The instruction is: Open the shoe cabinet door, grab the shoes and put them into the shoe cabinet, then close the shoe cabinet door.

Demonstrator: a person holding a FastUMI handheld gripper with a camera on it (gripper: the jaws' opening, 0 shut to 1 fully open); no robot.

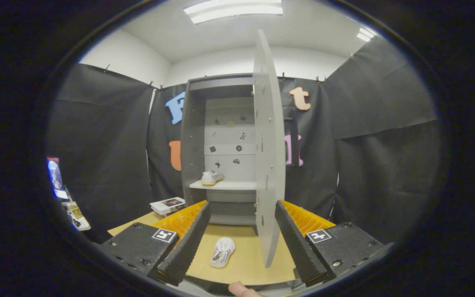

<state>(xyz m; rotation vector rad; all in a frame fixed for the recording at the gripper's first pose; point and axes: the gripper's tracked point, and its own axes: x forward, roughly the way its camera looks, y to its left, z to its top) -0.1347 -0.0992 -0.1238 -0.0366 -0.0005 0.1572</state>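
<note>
Cabinet door (268, 148) swung open. One shoe (212, 177) already on cabinet shelf (229, 186). Second shoe (223, 252) lying on bench (245, 264) before cabinet, between spread fingers of tool (237, 243), ungripped. Remaining: grab, shelve, shut door.

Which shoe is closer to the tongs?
The shoe on the table, lying between the open tongs. The other shoe sits farther back on the cabinet shelf, behind the open door.

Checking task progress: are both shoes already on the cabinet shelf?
No. One shoe sits on the cabinet shelf, while the other shoe lies on the table between the open gripper fingers.
</note>
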